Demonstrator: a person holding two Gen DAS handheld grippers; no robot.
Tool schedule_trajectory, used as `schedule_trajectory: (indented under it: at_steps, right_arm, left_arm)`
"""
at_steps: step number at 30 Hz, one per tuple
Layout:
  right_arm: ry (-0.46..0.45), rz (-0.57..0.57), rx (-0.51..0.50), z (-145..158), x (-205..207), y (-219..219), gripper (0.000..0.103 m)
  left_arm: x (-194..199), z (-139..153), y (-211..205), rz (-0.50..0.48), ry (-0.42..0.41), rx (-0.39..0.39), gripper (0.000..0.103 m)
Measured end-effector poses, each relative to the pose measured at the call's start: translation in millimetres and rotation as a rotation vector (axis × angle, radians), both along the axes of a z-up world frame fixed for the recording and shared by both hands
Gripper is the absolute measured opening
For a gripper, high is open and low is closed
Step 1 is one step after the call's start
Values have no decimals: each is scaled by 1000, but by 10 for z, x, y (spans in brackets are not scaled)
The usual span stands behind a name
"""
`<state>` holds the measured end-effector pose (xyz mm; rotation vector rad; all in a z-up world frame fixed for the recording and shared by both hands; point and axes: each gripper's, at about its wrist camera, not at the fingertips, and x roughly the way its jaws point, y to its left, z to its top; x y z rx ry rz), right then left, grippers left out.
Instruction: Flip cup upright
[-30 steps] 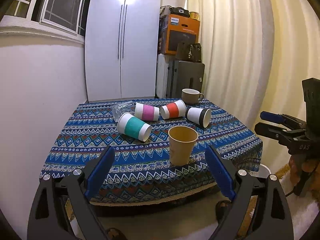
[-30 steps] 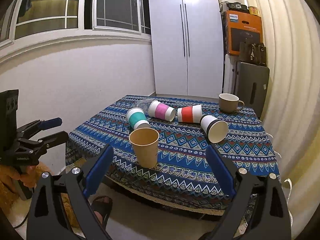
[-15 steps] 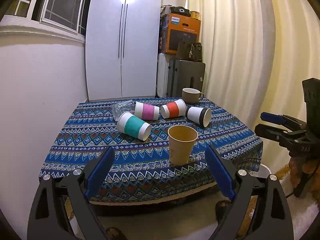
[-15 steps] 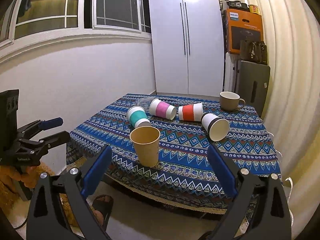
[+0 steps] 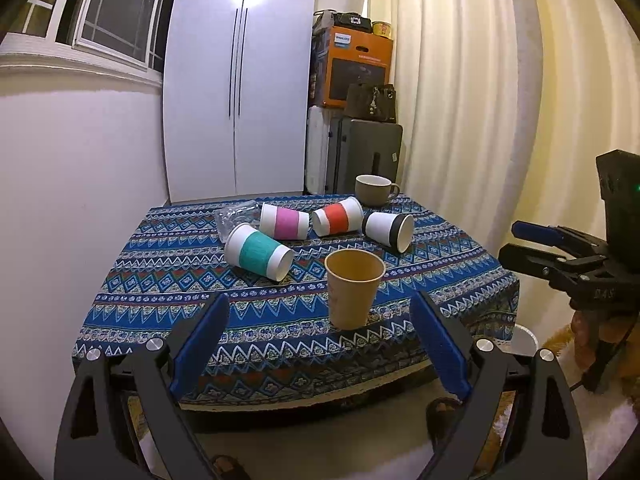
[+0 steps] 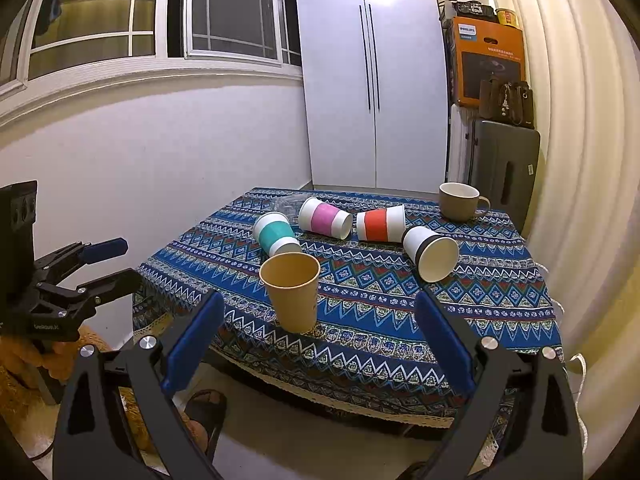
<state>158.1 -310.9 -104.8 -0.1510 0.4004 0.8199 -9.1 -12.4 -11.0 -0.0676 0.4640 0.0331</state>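
Observation:
A tan paper cup (image 5: 354, 288) stands upright near the table's front edge; it also shows in the right wrist view (image 6: 293, 290). Behind it lie several cups on their sides: teal-banded (image 5: 258, 251) (image 6: 276, 234), pink-banded (image 5: 285, 221) (image 6: 325, 217), red-banded (image 5: 338, 216) (image 6: 380, 223) and black-banded (image 5: 389, 227) (image 6: 431, 249). My left gripper (image 5: 320, 340) is open and empty, held in front of the table. My right gripper (image 6: 316, 340) is open and empty, also short of the table edge.
A brown mug (image 5: 372, 190) stands upright at the back right of the table with the blue patterned cloth (image 5: 168, 300). A clear crumpled plastic cup (image 5: 232, 216) lies at the back left. A white wardrobe (image 5: 240, 80), stacked boxes and a curtain (image 5: 480, 100) stand behind.
Both grippers have drifted very slightly back from the table; the cups have not moved.

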Motion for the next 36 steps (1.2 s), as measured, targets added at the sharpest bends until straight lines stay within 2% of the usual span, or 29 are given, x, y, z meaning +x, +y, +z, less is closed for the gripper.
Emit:
schedule_trajectory:
  at_steps: [36]
  right_arm:
    - [-7, 6, -17, -14, -23, 55, 95]
  left_arm:
    - [6, -7, -27, -12, 6, -5, 89]
